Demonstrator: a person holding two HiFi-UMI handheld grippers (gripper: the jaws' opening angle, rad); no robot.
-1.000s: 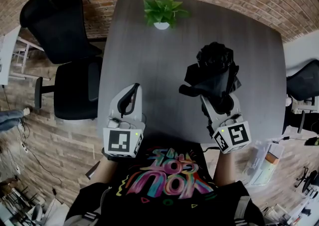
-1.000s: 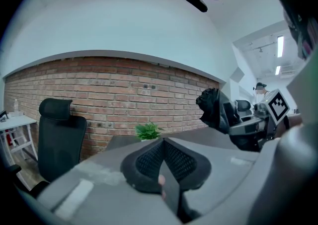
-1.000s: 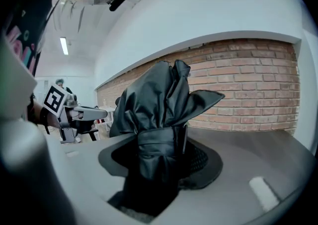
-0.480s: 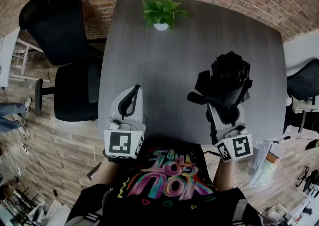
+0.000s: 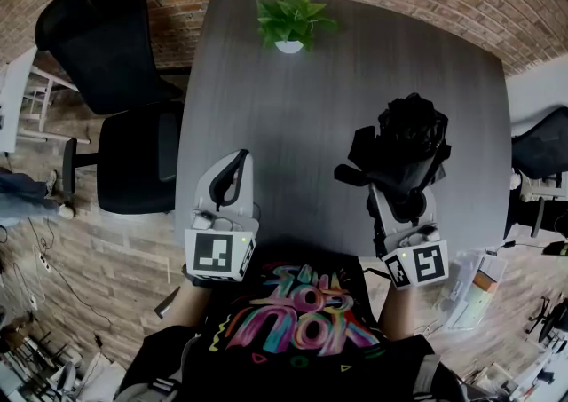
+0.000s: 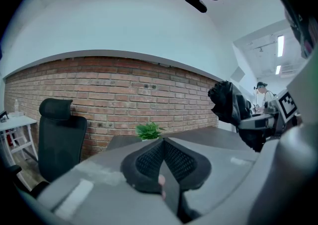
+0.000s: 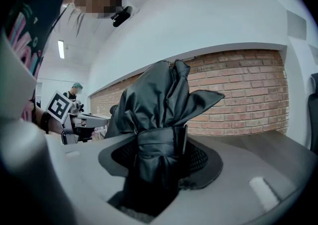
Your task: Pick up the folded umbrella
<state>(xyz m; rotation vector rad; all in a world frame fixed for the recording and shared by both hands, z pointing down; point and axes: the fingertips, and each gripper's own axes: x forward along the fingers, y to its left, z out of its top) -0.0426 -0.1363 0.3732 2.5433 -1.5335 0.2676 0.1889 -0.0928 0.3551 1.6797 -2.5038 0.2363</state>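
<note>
Risk: folded umbrella (image 5: 401,147) looks top-heavy, and right gripper (image 5: 397,189) pinches only soft fabric near the strap, so a quick swing could make it slip or tip. It stands upright betw. the jaws, centre-right of head view, apparently clear of table (image 5: 293,125). Left gripper (image 5: 232,169), lower left, is pressed together and empty.

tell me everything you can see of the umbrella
The umbrella is black, folded, of glossy crumpled fabric, cinched by a strap round its middle. It stands roughly upright, loose folds flaring above the strap. The right gripper is shut on it near the strap, over the table's right side.
</note>
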